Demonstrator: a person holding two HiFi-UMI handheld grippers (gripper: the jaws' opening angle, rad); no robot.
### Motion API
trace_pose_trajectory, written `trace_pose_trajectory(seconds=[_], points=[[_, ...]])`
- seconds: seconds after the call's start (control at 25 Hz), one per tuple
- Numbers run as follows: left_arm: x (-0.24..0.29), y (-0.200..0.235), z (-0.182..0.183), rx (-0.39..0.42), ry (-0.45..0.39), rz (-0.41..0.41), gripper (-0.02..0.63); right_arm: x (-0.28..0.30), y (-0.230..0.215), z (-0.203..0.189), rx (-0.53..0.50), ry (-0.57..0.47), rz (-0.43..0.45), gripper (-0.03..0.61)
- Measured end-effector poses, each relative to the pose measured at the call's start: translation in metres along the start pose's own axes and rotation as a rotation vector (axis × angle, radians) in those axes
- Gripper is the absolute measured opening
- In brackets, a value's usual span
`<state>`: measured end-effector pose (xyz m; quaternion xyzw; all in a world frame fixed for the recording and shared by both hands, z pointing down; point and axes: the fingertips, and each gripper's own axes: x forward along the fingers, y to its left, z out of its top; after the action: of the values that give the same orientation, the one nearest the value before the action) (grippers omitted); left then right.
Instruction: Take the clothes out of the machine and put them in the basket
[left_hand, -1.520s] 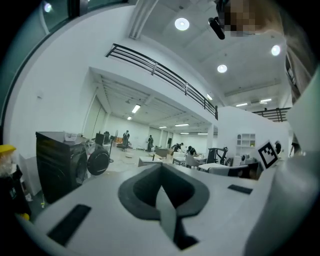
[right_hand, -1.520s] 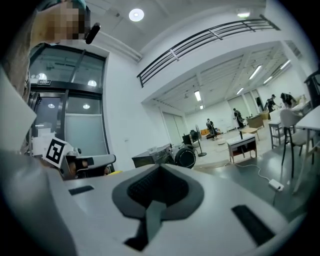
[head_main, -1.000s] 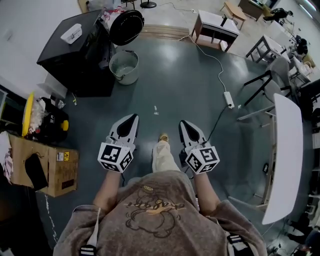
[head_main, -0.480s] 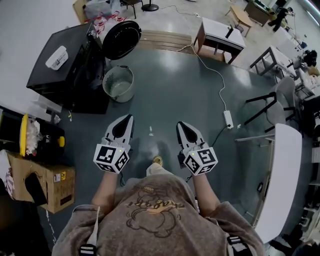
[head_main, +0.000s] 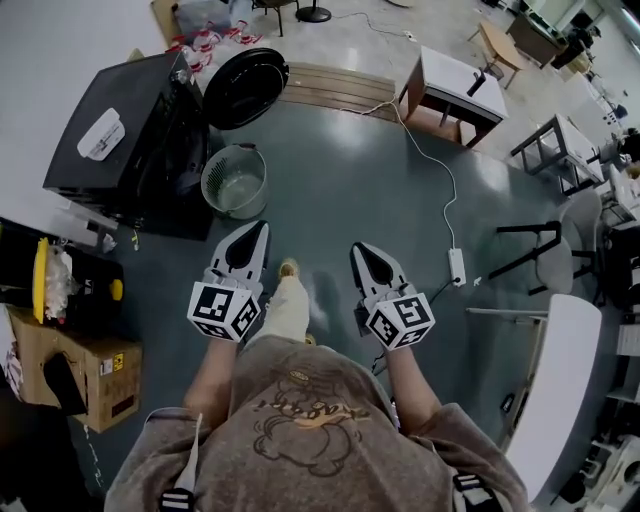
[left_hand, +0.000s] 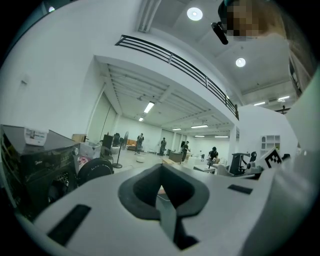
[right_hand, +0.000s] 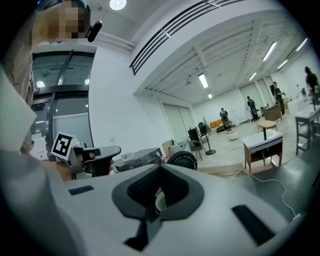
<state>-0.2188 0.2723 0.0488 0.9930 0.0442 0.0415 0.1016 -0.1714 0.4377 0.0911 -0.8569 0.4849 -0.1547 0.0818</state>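
Clothes are not showing in any view, so I am guessing they are sitting inside the black machine (head_main: 110, 140), whose round door (head_main: 245, 88) is hanging open. Being soft, limp and perhaps heavy with damp, they are likely calling for a pinch on a bunched fold rather than a thin edge. Just beside the machine the pale basket (head_main: 205, 178) is standing upright on the floor (head_main: 360, 180), looking empty, while the left claw (head_main: 258, 232) and right claw (head_main: 358, 250) are hovering near it, both pressed together and carrying nothing.
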Motion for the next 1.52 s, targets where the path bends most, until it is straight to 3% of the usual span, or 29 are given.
trace_pose_trajectory(seconds=[0.28,0.6,0.84,1.04,1.28,1.52], points=[[0.096,0.056,0.0,-0.001,0.001,-0.003,0.006,0.091,-0.055,0.027,-0.023,-0.011,0.011,-0.003],[0.222,0.121,0.044,0.006,-0.014,-0.016,0.006,0.21,-0.126,0.093,-0.042,-0.016,0.016,-0.003],[0.269,0.179,0.065,0.01,-0.025,0.04,0.007,0.29,-0.147,0.121,-0.047,-0.015,0.062,-0.003],[0.276,0.216,0.072,-0.004,-0.031,0.117,0.006,0.34,-0.141,0.13,-0.059,0.017,0.143,-0.003],[0.262,0.26,0.083,-0.013,-0.055,0.274,0.006,0.403,-0.116,0.136,-0.09,0.078,0.312,-0.003],[0.232,0.297,0.086,-0.033,-0.097,0.511,0.006,0.46,-0.079,0.133,-0.123,0.15,0.548,-0.003]])
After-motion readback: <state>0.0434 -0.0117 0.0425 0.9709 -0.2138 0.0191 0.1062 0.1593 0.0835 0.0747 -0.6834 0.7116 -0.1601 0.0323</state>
